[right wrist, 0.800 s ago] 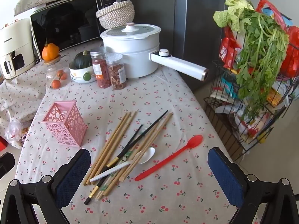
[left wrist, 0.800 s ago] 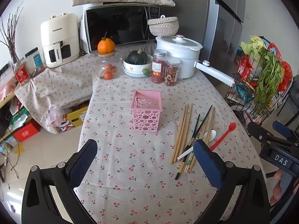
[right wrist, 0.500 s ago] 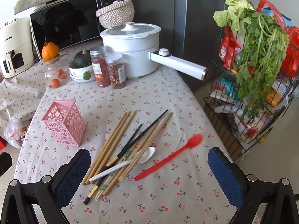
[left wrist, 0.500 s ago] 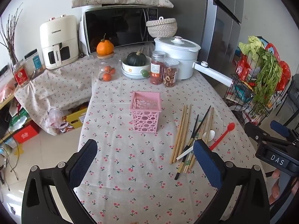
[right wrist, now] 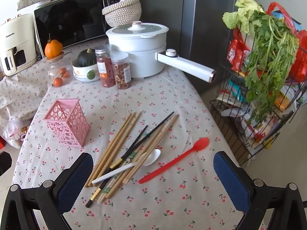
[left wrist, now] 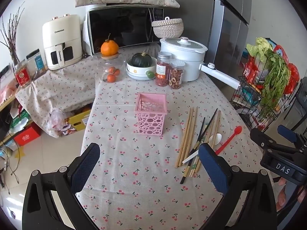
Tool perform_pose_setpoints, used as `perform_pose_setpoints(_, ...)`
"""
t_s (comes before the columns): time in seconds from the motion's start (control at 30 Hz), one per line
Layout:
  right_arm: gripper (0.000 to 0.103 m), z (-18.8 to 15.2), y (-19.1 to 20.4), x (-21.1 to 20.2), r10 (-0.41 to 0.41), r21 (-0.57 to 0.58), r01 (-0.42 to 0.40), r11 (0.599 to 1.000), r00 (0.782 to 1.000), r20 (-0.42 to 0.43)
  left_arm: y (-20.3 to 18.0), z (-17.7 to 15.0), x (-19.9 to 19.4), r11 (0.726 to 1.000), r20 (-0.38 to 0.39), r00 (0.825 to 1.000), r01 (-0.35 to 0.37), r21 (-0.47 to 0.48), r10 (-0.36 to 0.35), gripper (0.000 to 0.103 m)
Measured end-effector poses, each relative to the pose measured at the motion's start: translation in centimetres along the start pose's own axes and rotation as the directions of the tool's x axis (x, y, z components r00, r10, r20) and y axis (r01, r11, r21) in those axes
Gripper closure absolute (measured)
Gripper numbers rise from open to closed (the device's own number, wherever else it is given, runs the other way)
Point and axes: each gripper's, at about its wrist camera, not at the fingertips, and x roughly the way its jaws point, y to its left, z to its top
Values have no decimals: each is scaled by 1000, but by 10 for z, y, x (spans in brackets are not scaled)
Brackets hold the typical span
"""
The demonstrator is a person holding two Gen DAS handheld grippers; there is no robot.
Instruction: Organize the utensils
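Looking along my left gripper (left wrist: 148,165), its blue-padded fingers spread wide and empty above the cherry-print tablecloth (left wrist: 134,172); the pink perforated plastic holder (left wrist: 151,113) stands upright beyond. Right wrist view: my right gripper (right wrist: 153,180), likewise wide apart and empty, hovers over loose bamboo chopsticks (right wrist: 115,145), black chopsticks (right wrist: 145,136), white spoon (right wrist: 132,164) and red plastic spoon (right wrist: 178,159).
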Motion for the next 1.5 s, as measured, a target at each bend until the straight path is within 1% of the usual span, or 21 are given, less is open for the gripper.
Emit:
perform_pose_setpoints(0.3,0,0,-1,1,2,2,-2,1000,1000,-3,2,0,4,1000,-3,1000,-24,-14,24,0)
perform_pose_setpoints(0.67,0,0,0,1,3,2,-3,1000,1000,-4,1,0,4,999,7,999,-40,4,40,0)
perform_pose_setpoints(1.5,0,0,3,8,21,14,-21,1000,1000,-23,-1,-1,4,999,19,999,-48,9,48,0)
